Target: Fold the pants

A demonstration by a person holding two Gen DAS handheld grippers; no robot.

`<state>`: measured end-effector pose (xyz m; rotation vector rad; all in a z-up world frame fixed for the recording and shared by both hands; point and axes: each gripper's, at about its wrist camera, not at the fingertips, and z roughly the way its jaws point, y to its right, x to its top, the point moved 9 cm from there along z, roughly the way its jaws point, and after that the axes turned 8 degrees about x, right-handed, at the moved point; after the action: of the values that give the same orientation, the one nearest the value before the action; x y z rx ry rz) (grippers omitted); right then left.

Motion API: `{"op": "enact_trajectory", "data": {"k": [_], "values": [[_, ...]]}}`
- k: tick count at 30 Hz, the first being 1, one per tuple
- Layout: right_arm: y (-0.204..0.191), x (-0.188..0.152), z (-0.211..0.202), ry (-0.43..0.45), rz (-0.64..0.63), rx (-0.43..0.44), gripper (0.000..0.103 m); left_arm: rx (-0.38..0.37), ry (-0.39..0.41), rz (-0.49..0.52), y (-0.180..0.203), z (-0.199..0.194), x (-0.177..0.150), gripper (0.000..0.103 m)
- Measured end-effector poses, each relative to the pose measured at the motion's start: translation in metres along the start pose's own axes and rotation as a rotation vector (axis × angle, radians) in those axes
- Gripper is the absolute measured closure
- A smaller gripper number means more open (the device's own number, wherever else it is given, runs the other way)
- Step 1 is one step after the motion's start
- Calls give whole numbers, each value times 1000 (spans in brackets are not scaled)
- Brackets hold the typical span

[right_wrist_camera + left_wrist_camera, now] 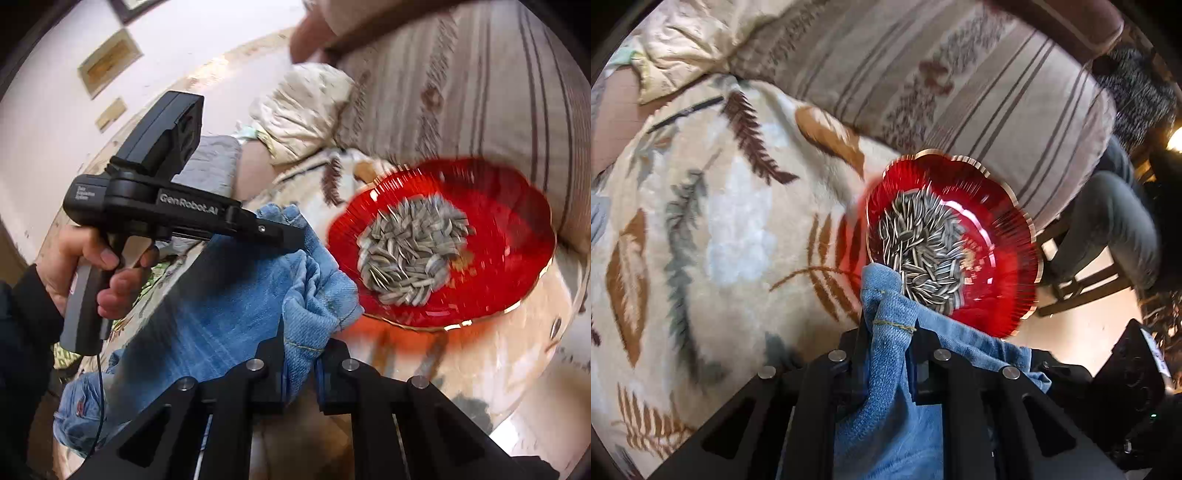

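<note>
Pants of light blue denim [236,295] hang between our two tongs, above the leaf-patterned blanket on the bed [713,236]. Our left tongs [886,332] and right tongs [303,350] each pinch a bunched edge, so the cloth can stretch for a fold. A red glass dish of sunflower seeds [480,236] lies just beside, so we must stay clear of it.
</note>
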<state>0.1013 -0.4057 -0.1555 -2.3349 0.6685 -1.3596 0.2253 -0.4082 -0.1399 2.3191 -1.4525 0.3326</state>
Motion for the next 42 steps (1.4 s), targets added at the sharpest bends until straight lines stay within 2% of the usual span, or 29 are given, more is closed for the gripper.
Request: {"op": "enact_trajectory", "data": {"k": [5, 9, 13, 16, 18, 19, 20, 21, 22, 23, 24, 26, 28, 30, 33, 36, 37, 38, 39, 40, 41, 42], "values": [[-60, 16, -21, 107, -239, -3, 92, -47, 98, -57, -16, -64, -20, 85], [-128, 0, -27, 134, -412, 52, 92, -56, 138, -115, -40, -102, -67, 83], [-189, -49, -8, 57, -543, 141, 92, 20, 96, -169, -76, -104, -138, 83], [-215, -99, 26, -76, -631, 167, 89, 153, -16, -218, -117, -79, -198, 83], [-219, -134, 55, -215, -685, 152, 75, 239, -101, -287, -142, -58, -231, 79], [-217, -153, 69, -297, -716, 120, 73, 257, -137, -330, -151, -51, -246, 72], [-216, -160, 72, -323, -728, 111, 70, 241, -117, -358, -154, -53, -250, 70], [-215, -163, 72, -332, -737, 109, 61, 221, -58, -402, -156, -64, -250, 61], [-217, -162, 64, -319, -741, 124, 47, 236, -15, -431, -158, -75, -250, 43], [-218, -159, 57, -308, -739, 138, 22, 257, 36, -464, -160, -90, -251, 34], [-219, -153, 46, -285, -731, 155, 14, 256, 74, -487, -158, -102, -252, 22], [-222, -136, 17, -217, -726, 193, 11, 231, 107, -501, -148, -119, -255, 18], [-213, -118, -4, -170, -717, 208, 5, 218, 94, -501, -137, -127, -259, 17], [-198, -101, -10, -158, -667, 213, 4, 224, 66, -531, -133, -125, -266, 17], [-169, -85, 9, -221, -616, 194, 4, 190, -12, -658, -135, -99, -274, 16], [-153, -86, 31, -296, -587, 205, 7, 158, -62, -775, -137, -64, -277, 16], [-150, -87, 36, -313, -581, 211, 9, 137, -58, -801, -136, -56, -274, 16], [-146, -91, 45, -338, -567, 221, 20, 142, -43, -826, -138, -50, -271, 16], [-141, -96, 53, -369, -552, 214, 29, 170, -20, -833, -140, -49, -267, 17], [-134, -104, 65, -417, -549, 193, 33, 191, -11, -816, -140, -47, -261, 28], [-130, -109, 69, -430, -554, 181, 39, 231, -23, -745, -136, -44, -253, 49], [-127, -113, 74, -434, -560, 166, 43, 241, -25, -709, -134, -45, -247, 90]]}}
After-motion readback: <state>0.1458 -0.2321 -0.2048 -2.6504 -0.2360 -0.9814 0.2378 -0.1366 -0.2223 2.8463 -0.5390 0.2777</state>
